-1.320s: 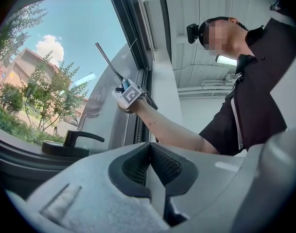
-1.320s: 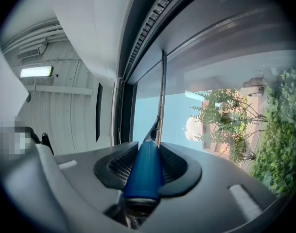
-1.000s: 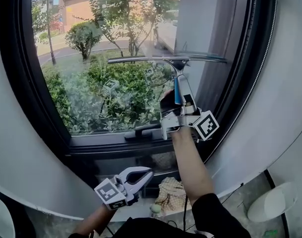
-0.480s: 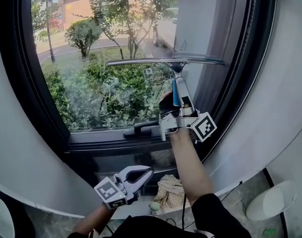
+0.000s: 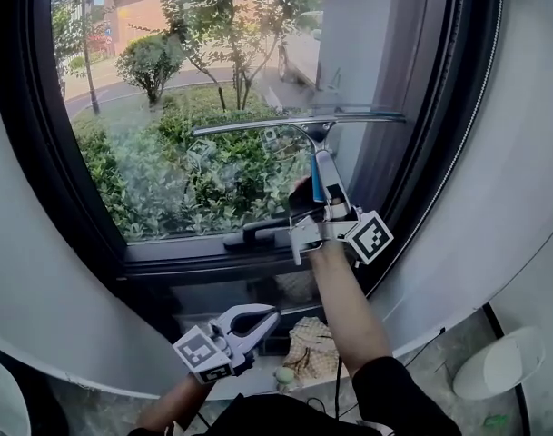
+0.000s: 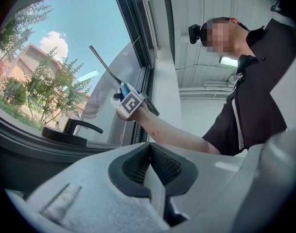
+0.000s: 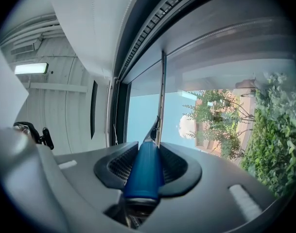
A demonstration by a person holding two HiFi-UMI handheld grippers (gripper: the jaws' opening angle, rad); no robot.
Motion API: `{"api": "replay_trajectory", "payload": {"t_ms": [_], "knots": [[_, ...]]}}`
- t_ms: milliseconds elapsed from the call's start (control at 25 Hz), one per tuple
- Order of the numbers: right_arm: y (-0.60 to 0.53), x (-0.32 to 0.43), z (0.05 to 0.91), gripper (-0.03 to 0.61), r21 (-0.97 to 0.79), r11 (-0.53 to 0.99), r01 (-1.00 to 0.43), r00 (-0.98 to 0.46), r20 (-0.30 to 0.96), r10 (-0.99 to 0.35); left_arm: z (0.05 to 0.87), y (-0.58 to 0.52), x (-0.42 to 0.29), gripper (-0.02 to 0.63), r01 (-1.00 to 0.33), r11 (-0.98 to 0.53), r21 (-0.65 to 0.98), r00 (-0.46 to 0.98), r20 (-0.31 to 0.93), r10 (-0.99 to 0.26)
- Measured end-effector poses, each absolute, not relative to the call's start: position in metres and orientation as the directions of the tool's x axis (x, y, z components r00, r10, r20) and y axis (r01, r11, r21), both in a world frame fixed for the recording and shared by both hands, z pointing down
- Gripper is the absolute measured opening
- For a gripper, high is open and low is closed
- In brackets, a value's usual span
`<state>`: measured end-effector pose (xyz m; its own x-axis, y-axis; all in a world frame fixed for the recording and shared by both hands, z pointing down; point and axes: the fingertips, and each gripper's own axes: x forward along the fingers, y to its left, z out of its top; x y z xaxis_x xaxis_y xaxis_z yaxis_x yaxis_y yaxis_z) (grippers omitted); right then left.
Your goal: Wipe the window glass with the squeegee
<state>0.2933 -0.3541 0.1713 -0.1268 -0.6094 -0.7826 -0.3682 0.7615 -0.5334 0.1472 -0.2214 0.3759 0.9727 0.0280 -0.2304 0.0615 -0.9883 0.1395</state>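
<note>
The squeegee has a blue handle point(image 5: 316, 179) and a long metal blade point(image 5: 294, 123) that lies level against the window glass point(image 5: 158, 125). My right gripper point(image 5: 322, 192) points up at the pane and is shut on the blue handle point(image 7: 144, 171); the blade point(image 7: 162, 93) shows edge-on beyond it. My left gripper point(image 5: 265, 317) hangs low below the sill, shut with nothing between its pads point(image 6: 150, 154). From the left gripper view, the right gripper point(image 6: 131, 103) and the squeegee blade point(image 6: 102, 61) stand against the pane.
A black window handle point(image 5: 256, 236) sits on the lower frame, just left of my right gripper. The dark window frame point(image 5: 412, 153) runs close to the blade's right end. A patterned cloth point(image 5: 314, 354) and a white bin point(image 5: 498, 375) lie below.
My right gripper and the squeegee have slid a little way down the glass. The left gripper has stayed in place.
</note>
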Motion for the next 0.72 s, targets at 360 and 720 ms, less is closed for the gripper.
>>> {"api": "replay_trajectory", "payload": {"t_ms": [360, 720], "knots": [[-0.353, 0.293, 0.198, 0.135, -0.549, 0.752, -0.364, -0.136, -0.768, -0.626, 0.381, -0.221, 0.153, -0.003, 0.077, -0.986, 0.15, 0.967, -0.251, 0.037], [-0.351, 0.292, 0.219, 0.135, -0.569, 0.745, -0.348, -0.125, -0.759, -0.639, 0.395, -0.223, 0.155, -0.003, 0.07, -0.985, 0.16, 0.975, -0.222, 0.033]]}}
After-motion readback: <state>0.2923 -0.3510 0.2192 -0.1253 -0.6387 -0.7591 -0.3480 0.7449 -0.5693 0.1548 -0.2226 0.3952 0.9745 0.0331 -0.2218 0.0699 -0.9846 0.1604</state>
